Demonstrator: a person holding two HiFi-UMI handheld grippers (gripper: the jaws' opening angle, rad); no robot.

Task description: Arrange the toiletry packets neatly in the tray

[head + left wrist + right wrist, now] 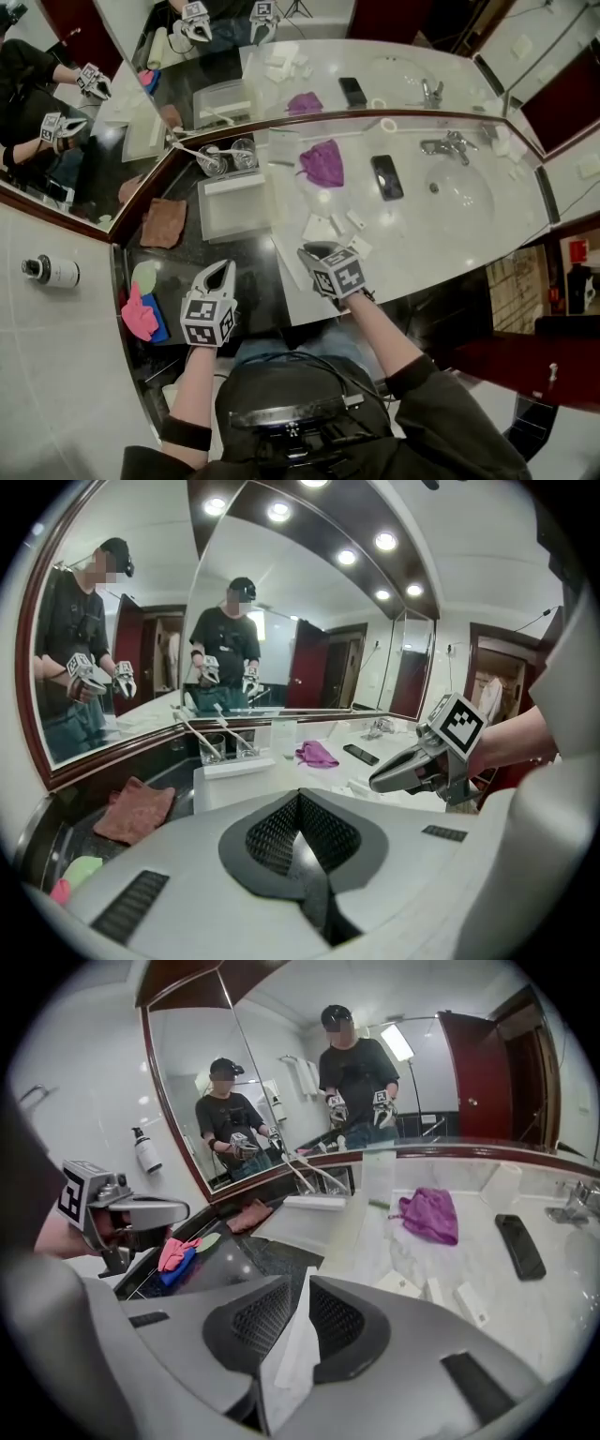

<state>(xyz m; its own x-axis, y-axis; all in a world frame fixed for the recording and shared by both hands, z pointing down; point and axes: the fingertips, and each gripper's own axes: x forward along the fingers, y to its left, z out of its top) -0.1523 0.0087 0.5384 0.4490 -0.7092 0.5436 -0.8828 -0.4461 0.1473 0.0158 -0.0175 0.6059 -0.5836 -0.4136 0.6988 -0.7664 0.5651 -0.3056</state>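
Observation:
My right gripper (298,1290) is shut on a flat white toiletry packet (292,1354), which stands on edge between the pads above the counter's front edge. In the head view the right gripper (311,251) hangs just in front of three more white packets (319,228) lying loose on the marble. They also show past the jaws in the right gripper view as small white packets (400,1284). The white tray (234,214) sits to the left on the dark counter, with a long white box across its back. My left gripper (223,267) hovers in front of the tray, shut and empty (298,801).
Two glasses with toothbrushes (225,157) stand behind the tray. A purple cloth (323,162) and a black phone (386,176) lie on the marble, beside the sink (459,192) and faucet (448,145). A brown cloth (162,222) and pink and blue sponges (142,317) lie at the left.

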